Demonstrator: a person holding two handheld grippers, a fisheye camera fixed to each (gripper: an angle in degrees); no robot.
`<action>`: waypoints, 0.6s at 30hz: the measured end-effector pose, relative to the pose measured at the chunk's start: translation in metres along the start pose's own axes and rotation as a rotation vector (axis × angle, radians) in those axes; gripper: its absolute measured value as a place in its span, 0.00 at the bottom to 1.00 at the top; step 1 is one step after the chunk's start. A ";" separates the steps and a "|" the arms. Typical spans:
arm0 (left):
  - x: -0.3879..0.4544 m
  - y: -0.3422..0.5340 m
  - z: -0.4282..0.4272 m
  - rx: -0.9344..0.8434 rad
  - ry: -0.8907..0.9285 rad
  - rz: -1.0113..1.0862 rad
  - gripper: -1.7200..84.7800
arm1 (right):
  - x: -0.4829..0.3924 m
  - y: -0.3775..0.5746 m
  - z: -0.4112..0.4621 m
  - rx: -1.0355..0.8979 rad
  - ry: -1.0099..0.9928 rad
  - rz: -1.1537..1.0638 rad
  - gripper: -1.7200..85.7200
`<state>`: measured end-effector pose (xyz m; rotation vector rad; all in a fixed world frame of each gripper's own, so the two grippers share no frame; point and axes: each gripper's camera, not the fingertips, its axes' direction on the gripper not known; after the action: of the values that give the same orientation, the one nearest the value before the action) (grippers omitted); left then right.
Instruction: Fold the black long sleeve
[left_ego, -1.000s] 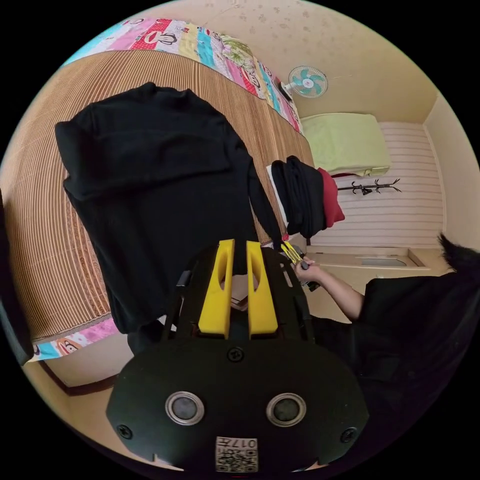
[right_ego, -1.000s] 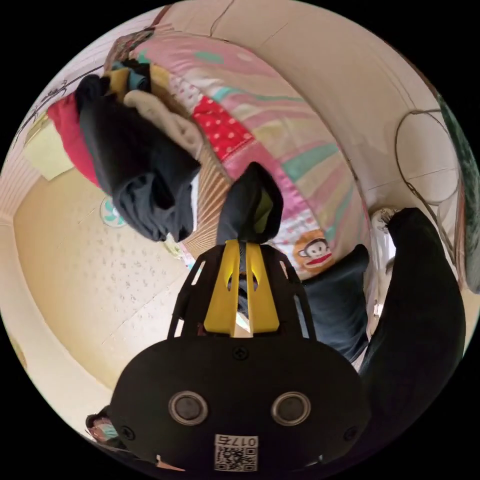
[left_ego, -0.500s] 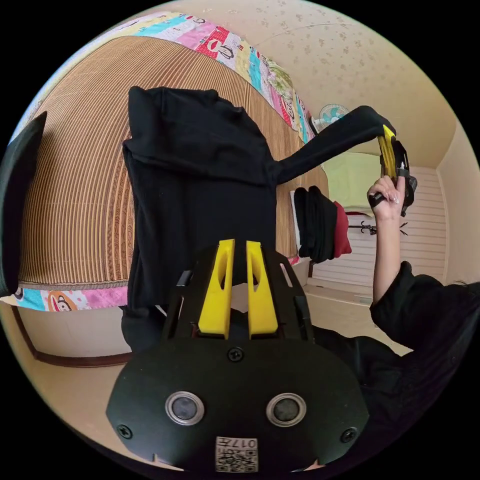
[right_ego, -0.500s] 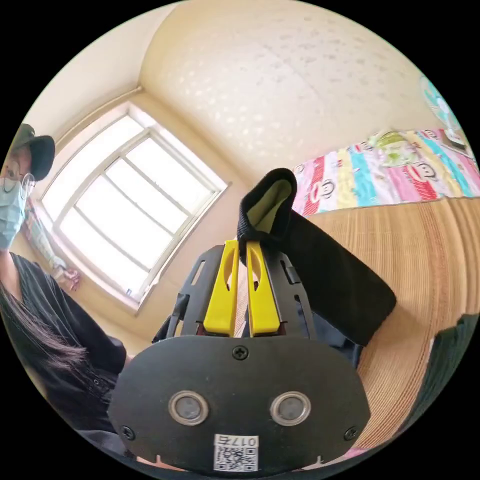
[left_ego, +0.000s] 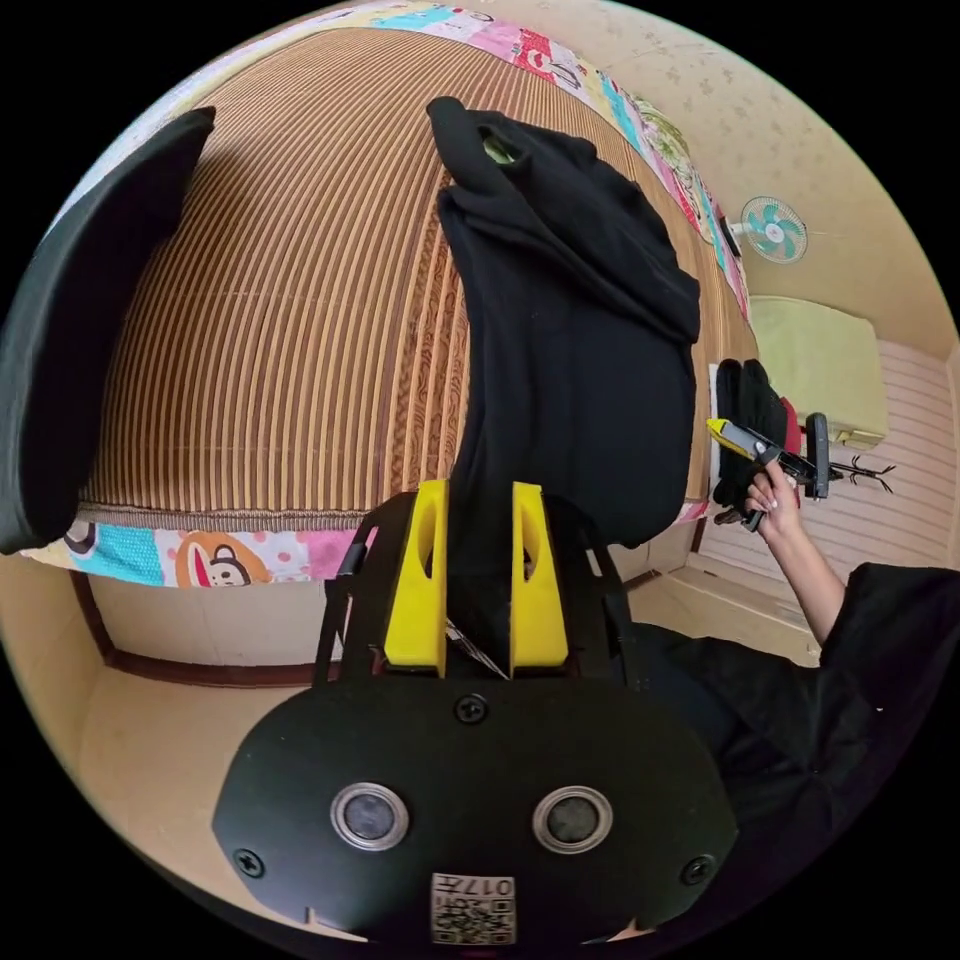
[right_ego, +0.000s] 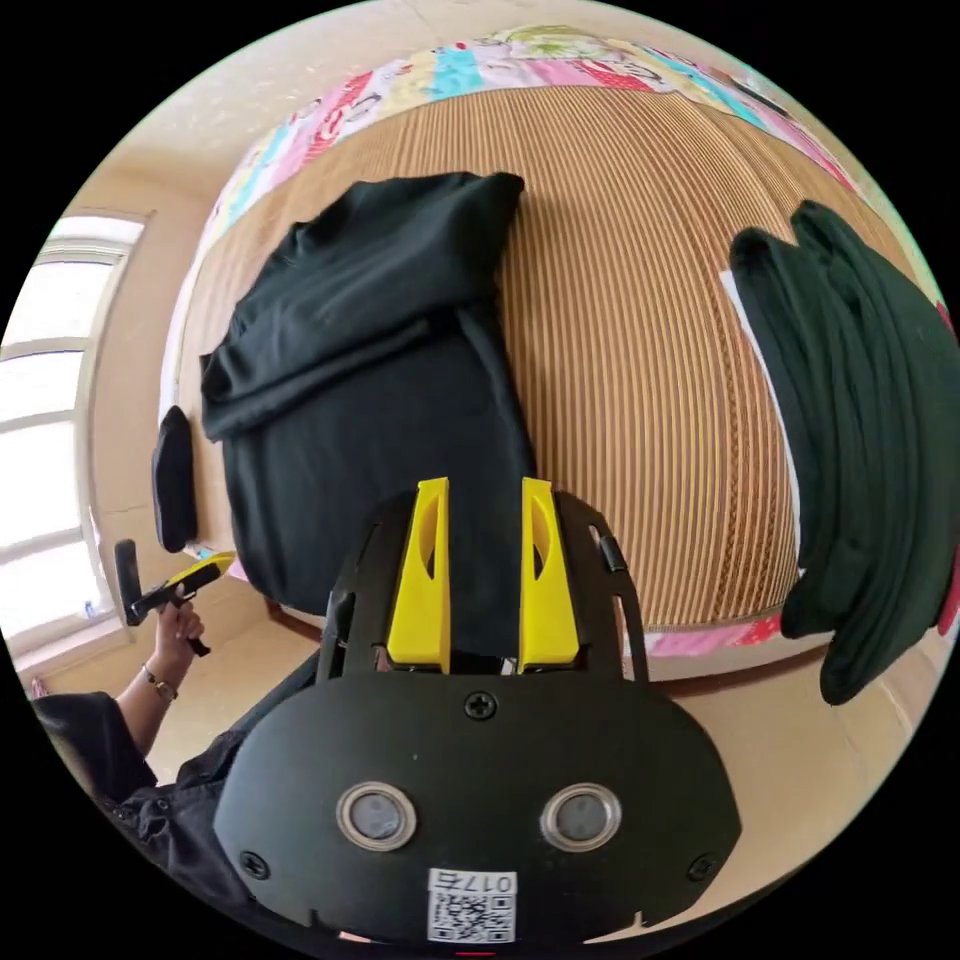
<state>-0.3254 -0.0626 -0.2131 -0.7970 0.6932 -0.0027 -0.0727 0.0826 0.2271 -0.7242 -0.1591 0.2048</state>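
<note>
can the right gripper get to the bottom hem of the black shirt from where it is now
Probably yes. The right gripper is open, right over the shirt near the bed edge, with nothing between its jaws and the cloth.

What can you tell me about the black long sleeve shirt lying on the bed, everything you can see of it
The black long sleeve shirt is plain, soft-looking knit fabric, lying flat on the striped woven mat covering the bed. Both sleeves are folded across the chest near the collar end, giving a narrow, roughly rectangular shape. A bit of pale inner lining shows at the neck. Its hem end hangs over the bed's edge towards the person. Both grippers look open and off it, the left gripper and the right gripper.
</note>
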 end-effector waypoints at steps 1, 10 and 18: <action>-0.001 -0.008 0.009 -0.036 0.015 -0.001 0.12 | 0.002 0.006 0.015 -0.053 -0.052 0.000 0.12; -0.004 -0.037 -0.053 -0.027 0.228 -0.068 0.06 | -0.017 0.010 -0.020 0.024 -0.119 0.125 0.04; 0.003 -0.107 -0.148 0.316 0.365 -0.141 0.08 | -0.023 -0.055 -0.108 0.283 -0.242 0.078 0.08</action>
<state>-0.3815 -0.2362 -0.2173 -0.5420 0.9520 -0.3846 -0.0649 -0.0324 0.1830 -0.4229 -0.3258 0.3822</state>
